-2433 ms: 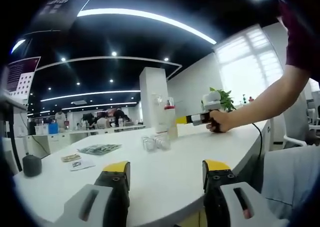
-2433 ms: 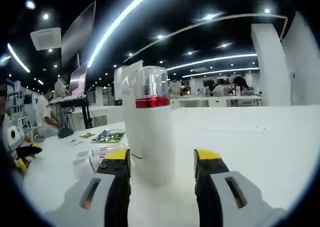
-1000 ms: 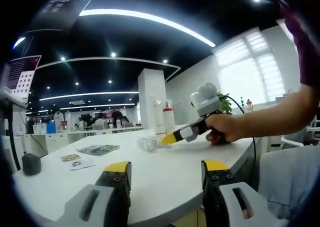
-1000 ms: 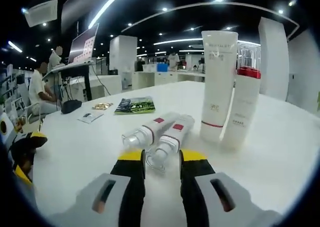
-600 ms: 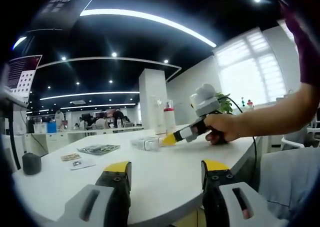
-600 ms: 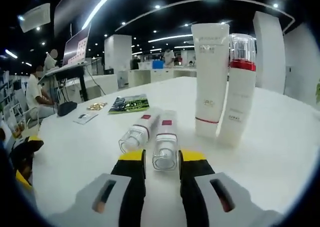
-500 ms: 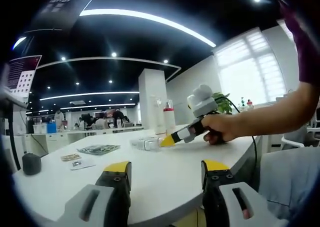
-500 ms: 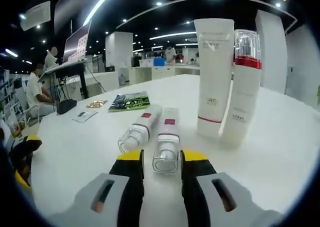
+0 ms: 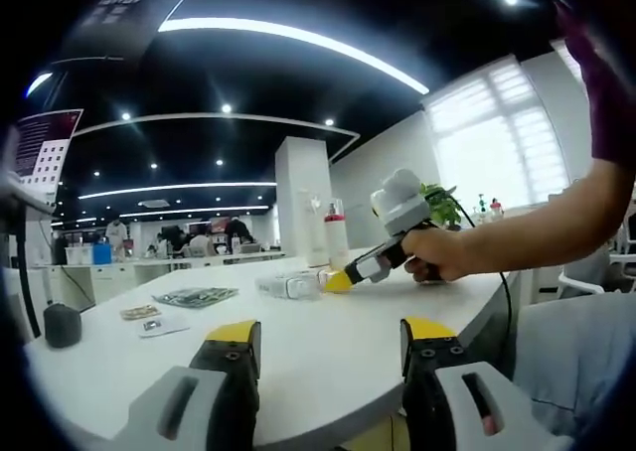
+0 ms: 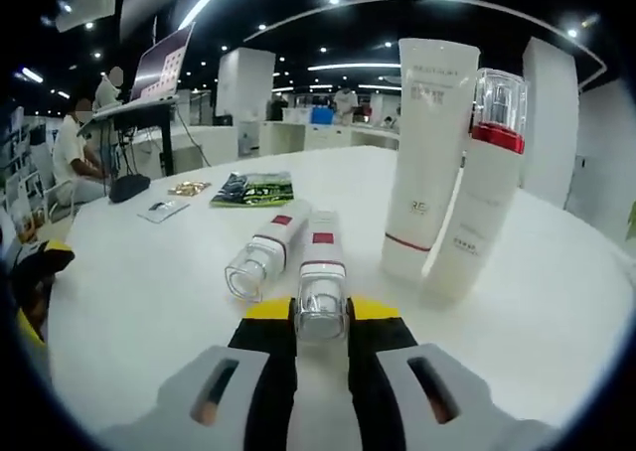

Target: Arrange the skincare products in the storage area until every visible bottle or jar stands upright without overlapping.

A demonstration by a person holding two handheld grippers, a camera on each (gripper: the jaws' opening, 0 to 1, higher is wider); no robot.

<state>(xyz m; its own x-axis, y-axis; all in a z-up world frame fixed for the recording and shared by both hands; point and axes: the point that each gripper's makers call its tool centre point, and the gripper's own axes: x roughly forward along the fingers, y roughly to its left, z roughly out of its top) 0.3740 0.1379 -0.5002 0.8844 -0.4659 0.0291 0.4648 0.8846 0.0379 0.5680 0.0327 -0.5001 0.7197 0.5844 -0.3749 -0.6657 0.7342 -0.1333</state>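
Because the small bottle (image 10: 322, 287) lies flat on the white table (image 10: 149, 282) with its clear cap end pointing back at the right claw (image 10: 322, 334), its long side runs straight away from that claw, in line with the jaws. The jaws are pressed in on the cap end from both sides, so the right claw looks to be pinching this bottle. A second bottle (image 10: 260, 258) lies flat just to its left, very close, and I cannot tell if the two touch. Farther off and to the right stand a tall tube (image 10: 425, 153) and a red-collared bottle (image 10: 479, 178), both upright and side by side. I think the next move is to tip the held bottle up onto its far end, away from the two standing ones. The left claw (image 9: 328, 347) is spread wide and holds nothing, low over the near edge of the table. It is well apart from the bottles, so the right claw is much nearer.
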